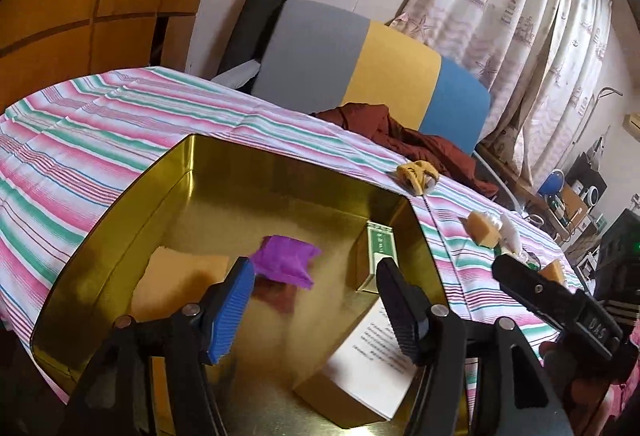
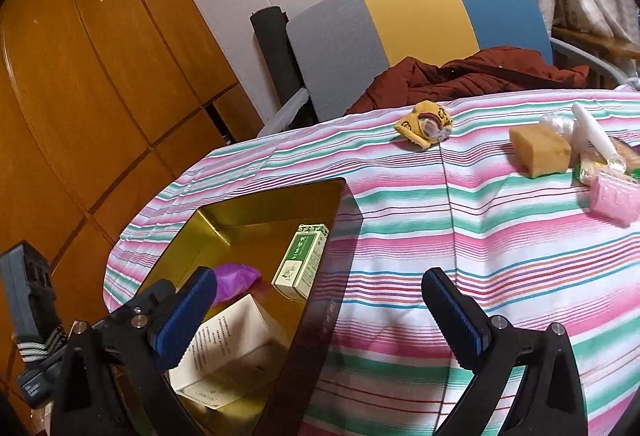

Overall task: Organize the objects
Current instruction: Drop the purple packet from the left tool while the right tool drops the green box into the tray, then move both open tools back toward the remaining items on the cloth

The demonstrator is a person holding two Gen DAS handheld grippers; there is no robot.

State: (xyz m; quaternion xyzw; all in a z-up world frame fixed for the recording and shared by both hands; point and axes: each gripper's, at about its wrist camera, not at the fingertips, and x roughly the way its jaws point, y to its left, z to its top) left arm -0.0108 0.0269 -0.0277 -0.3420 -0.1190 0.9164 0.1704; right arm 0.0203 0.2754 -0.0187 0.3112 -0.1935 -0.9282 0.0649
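While the left gripper (image 1: 316, 300) hangs over the gold tin (image 1: 120, 203) with its jaws apart and nothing between them, its fingers hide part of the white box (image 1: 372, 360) lying at the tin's near right. Inside sit a purple pouch (image 1: 284, 262) and a green carton (image 1: 378, 256). Over the striped cloth (image 2: 400, 203), the right gripper (image 2: 316, 312) gapes empty; far right, a sponge (image 2: 540, 151) and pink roller (image 2: 612, 199) crowd a blurred, cut-off clutter.

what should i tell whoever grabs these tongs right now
Left tongs: open, empty, over the gold tin.
Right tongs: wide open, empty, over the tin's right edge.
Done: purple pouch, green box, white box and a tan block lie in the tin.
Left: yellow pouch, tan sponge, pink roller and white tube still on the striped cloth.
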